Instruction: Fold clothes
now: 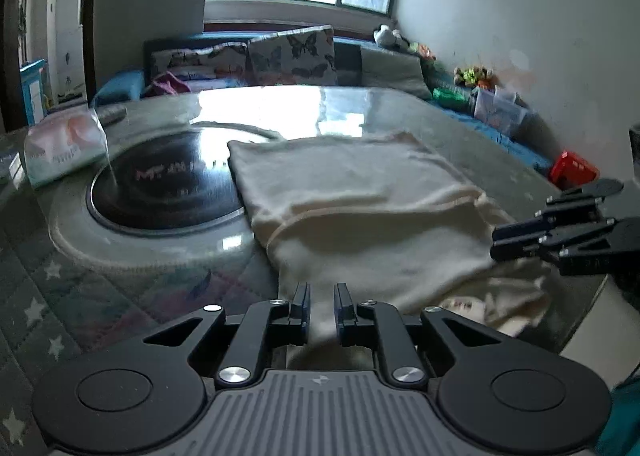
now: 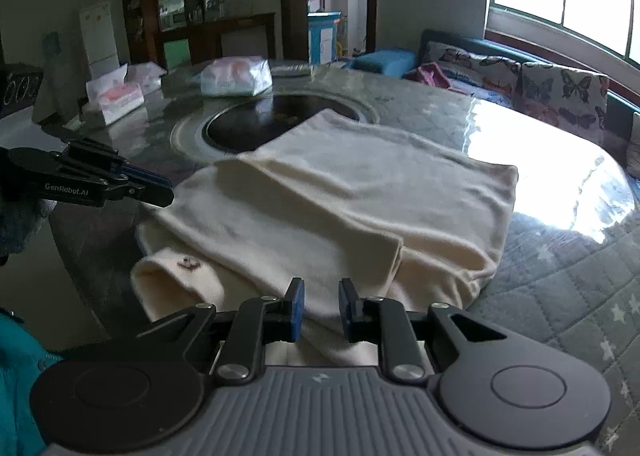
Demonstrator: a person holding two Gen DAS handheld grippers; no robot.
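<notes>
Our left gripper (image 1: 322, 308) sits low at the near edge of the cream garment (image 1: 360, 200), its jaws a narrow gap apart with a strip of the cloth running up between them; whether the pads truly bite the fabric we cannot tell. Our right gripper (image 2: 321, 308) stands the same way over the garment's other near corner, jaws slightly apart with cloth between, grip likewise uncertain. The garment lies partly folded on the glass-topped round table (image 2: 560, 256), one layer doubled over the body and a cuff or collar end hanging off the near rim. We judge the step in hand to be taking up this near hem for a fold away from us. To do it well we should close both grippers on the same layers, lift evenly, keep the edge taut between them, and carry it level so the far edges meet. Beyond the cloth lie the dark inset disc (image 1: 160, 192), a tissue pack (image 1: 64, 148), and the sofa cushions (image 1: 292, 54).
</notes>
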